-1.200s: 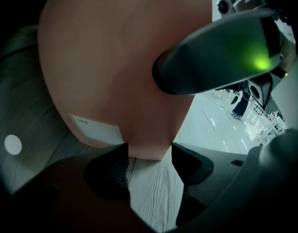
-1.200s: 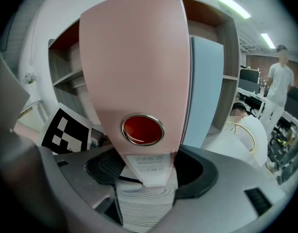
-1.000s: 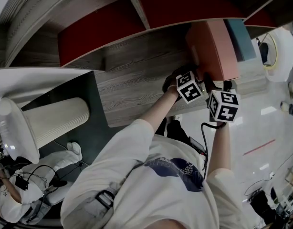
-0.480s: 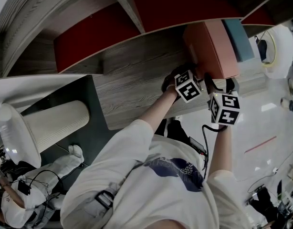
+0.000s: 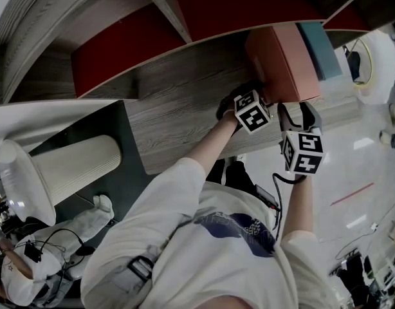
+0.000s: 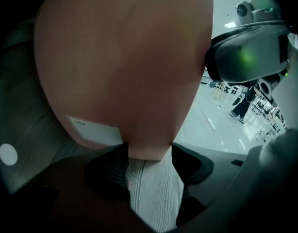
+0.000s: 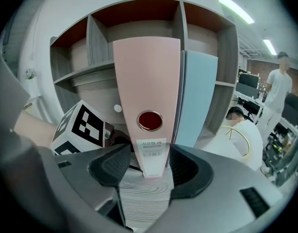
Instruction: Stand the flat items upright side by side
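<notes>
A pink binder (image 5: pixel 284 60) stands upright on the wooden shelf (image 5: pixel 178 108), against a light blue binder (image 5: pixel 320 47) on its right. My left gripper (image 5: pixel 262 95) is at the pink binder's left front corner. In the left gripper view the pink binder (image 6: pixel 124 67) fills the frame, and my left gripper (image 6: pixel 149 154) is shut across its lower edge. In the right gripper view the pink binder (image 7: pixel 146 81) shows its spine with a red hole and a label. My right gripper (image 7: pixel 149 161) has just been closing on that spine's foot. The blue binder (image 7: pixel 197 96) is beside it.
Red back panels (image 5: pixel 133 44) and a wooden divider (image 5: pixel 162 11) bound the shelf compartments. A white ribbed lamp-like object (image 5: pixel 69 166) stands at the left. A seated person (image 5: pixel 30 262) is at the lower left, and other people (image 7: pixel 277 91) are to the right of the shelf.
My right gripper has slid slightly back toward the shelf's front edge, so more of its jaws shows. The left gripper has stayed on the pink binder, which remains upright.
</notes>
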`<state>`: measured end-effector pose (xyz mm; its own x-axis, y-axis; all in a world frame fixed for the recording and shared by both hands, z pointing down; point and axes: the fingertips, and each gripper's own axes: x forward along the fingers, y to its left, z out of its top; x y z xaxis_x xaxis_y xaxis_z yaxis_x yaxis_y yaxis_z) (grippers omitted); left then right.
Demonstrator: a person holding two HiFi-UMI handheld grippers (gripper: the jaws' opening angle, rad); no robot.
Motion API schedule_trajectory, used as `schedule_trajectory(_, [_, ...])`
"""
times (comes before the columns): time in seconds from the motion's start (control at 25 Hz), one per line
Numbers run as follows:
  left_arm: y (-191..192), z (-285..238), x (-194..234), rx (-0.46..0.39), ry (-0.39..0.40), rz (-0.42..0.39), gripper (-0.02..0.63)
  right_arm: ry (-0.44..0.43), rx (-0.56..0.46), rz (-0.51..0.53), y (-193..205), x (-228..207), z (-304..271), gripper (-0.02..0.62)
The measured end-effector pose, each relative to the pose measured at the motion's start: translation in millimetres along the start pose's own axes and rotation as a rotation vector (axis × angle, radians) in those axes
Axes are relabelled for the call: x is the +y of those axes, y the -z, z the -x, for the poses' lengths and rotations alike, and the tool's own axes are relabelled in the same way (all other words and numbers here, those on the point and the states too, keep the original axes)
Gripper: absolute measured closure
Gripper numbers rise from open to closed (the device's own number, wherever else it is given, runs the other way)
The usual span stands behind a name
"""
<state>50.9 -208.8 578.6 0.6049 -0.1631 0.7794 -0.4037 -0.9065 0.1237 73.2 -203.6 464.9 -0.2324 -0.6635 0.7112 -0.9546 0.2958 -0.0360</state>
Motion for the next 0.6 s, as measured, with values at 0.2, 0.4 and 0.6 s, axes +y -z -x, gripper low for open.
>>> schedule_trajectory(0.2, [-2,-2,6,-0.001,0.008,-0.013,0.333,0.010,-0.008,-0.010,-3,2,-6,0.364])
schedule_trajectory(0.4, [-6,-4,12,-0.001,0.010,-0.019,0.333,0.014,-0.015,-0.013,-9,1,-10,0.365])
schedule_trajectory(0.6, [-10,-4,19,-0.002,0.004,-0.012,0.333,0.016,-0.015,-0.011,-15,-2,-14,0.367])
